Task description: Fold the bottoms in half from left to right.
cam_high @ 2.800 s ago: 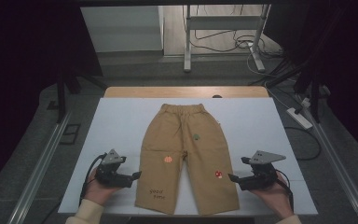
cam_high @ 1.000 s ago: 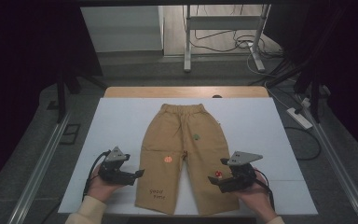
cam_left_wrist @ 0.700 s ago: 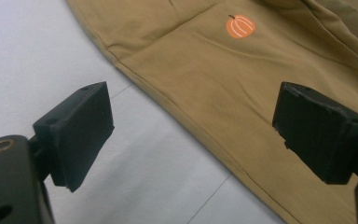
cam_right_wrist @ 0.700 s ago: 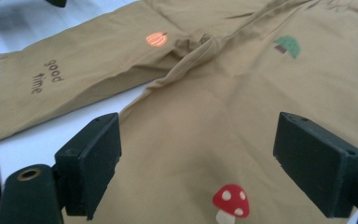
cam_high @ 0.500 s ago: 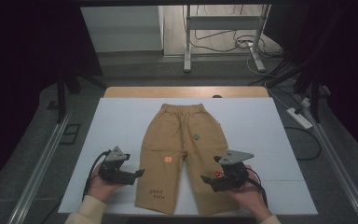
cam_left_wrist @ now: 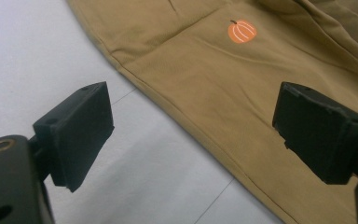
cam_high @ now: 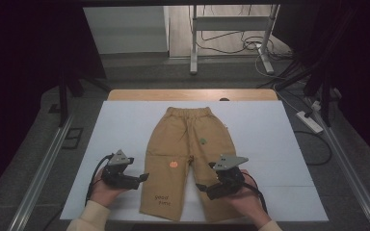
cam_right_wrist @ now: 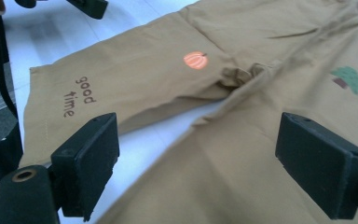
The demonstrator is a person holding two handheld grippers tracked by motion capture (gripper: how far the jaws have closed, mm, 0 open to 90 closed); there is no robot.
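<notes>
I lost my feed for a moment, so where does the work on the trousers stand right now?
Done: the tan trousers lie flat, unfolded, on the white table cover, waistband away from the person. In hand: the left gripper hovers open at the outer edge of one leg; the right gripper is open over the other leg's inner edge. Left: neither has gripped cloth, so any folding is not yet begun.

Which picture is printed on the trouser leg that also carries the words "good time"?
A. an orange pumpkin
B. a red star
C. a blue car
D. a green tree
A: on the trousers, the pumpkin sits on the same leg as the words; the tree is on the other leg.
</notes>
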